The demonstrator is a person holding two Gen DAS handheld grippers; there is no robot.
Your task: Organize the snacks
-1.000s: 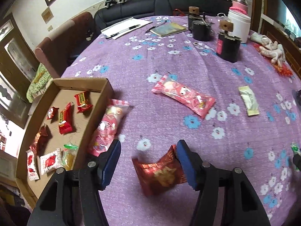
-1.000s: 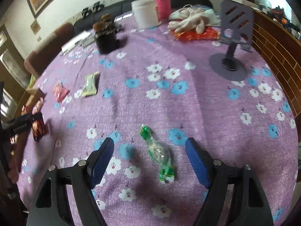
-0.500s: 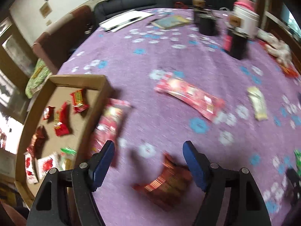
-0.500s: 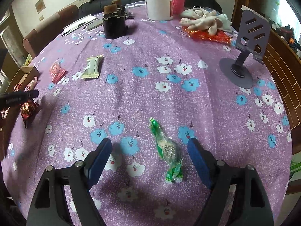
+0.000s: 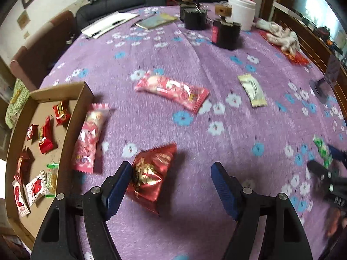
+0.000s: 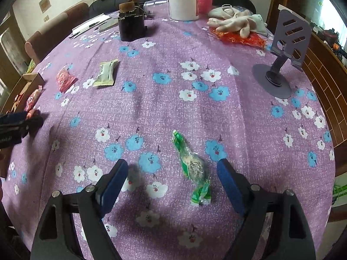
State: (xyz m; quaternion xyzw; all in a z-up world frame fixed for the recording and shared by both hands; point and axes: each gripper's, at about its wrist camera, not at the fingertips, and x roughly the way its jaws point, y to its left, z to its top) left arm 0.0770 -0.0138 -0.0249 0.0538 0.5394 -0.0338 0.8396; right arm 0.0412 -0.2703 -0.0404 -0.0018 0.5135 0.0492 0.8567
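My left gripper (image 5: 171,182) is open over the purple flowered tablecloth. A shiny red snack packet (image 5: 151,173) lies beside its left finger. A cardboard tray (image 5: 83,95) at the left holds several small snacks. A pink packet (image 5: 90,138) leans on the tray's rim; another pink packet (image 5: 171,92) and a pale green packet (image 5: 252,90) lie farther out. My right gripper (image 6: 172,179) is open, and a green-ended clear candy wrapper (image 6: 193,166) lies between its fingers, closer to the right one.
Black jars (image 6: 131,25), a white tub (image 6: 184,3), white gloves on red foil (image 6: 237,25) and a grey phone stand (image 6: 282,49) stand at the table's far side. Papers and a booklet (image 5: 156,20) lie at the back. The left gripper (image 6: 13,127) shows at the left edge.
My left gripper has opened wider and let go of the red packet, which now lies on the cloth by the left finger. The right gripper has moved closer over the green candy.
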